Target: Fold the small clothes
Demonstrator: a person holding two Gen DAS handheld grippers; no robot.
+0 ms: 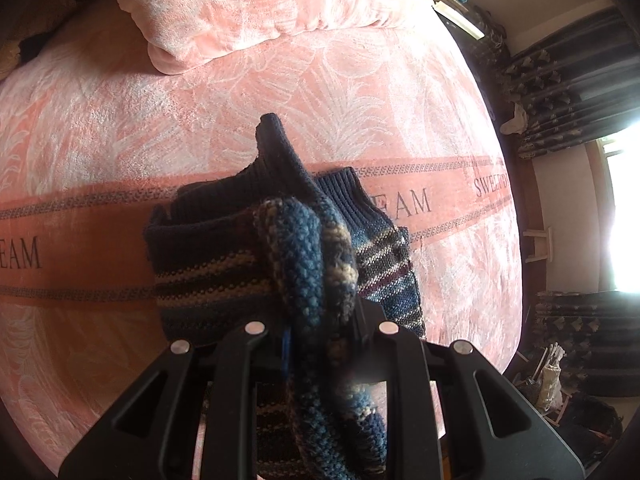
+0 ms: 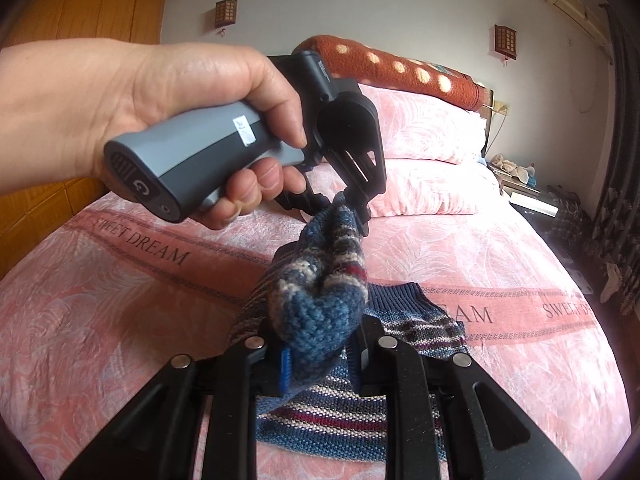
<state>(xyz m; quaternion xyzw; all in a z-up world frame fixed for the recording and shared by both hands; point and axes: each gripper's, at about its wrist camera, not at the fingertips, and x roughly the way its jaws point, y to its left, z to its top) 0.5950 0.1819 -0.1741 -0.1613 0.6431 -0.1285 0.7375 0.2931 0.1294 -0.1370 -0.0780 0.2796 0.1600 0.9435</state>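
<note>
A small striped knit sweater (image 1: 208, 276) in blue, navy, cream and maroon lies partly on the pink bed (image 1: 120, 140). My left gripper (image 1: 320, 340) is shut on a bunched fold of it, lifted off the bed. In the right wrist view the same sweater (image 2: 320, 288) stretches between both tools. My right gripper (image 2: 320, 360) is shut on a thick blue fold. The left gripper (image 2: 356, 204), held by a hand (image 2: 140, 100), grips the far end above the bed. The rest of the garment (image 2: 404, 320) rests flat on the blanket.
A folded pink quilt (image 1: 260, 12) and pillows (image 2: 424, 128) lie at the head of the bed, with a red dotted bolster (image 2: 400, 68) behind. A cluttered nightstand (image 2: 524, 188) and dark curtains (image 1: 568, 92) stand beside the bed's right edge.
</note>
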